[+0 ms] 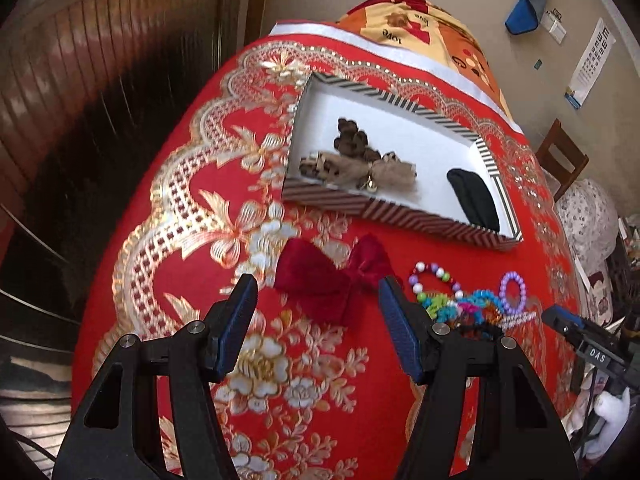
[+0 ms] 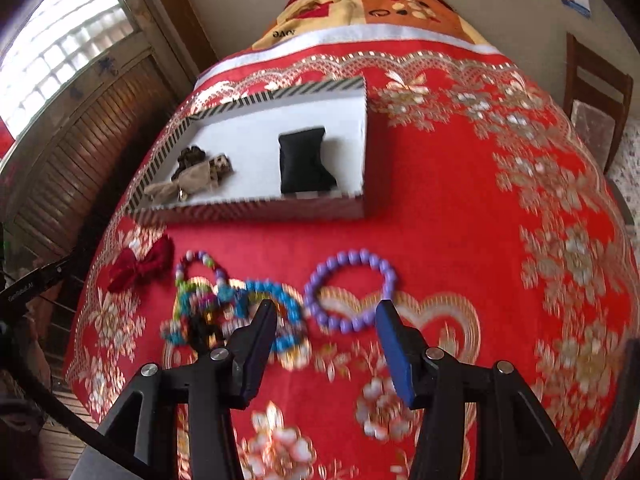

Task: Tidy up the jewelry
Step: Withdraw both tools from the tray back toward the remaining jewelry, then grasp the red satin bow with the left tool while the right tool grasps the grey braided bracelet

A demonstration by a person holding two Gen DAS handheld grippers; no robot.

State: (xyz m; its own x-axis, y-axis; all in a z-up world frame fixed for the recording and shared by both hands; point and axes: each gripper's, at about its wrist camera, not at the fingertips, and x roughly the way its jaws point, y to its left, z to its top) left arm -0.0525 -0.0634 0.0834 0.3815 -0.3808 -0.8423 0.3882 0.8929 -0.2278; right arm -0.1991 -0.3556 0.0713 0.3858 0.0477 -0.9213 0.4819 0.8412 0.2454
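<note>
Left gripper: spread wide, empty, framing the red velvet bow on the tablecloth (before the striped box). Right gripper: likewise spread, over the purple bead bracelet. Advice: straddle one bead strand and pinch low.

Motion blur is smearing the tangled bracelets; the left gripper's finger is hiding part of them.

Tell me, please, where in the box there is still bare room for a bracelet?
The striped box has bare white floor between the brown bows at its left end and the black pouch, plus a strip behind them. The tablecloth in front is crowded with the bracelet pile.
</note>
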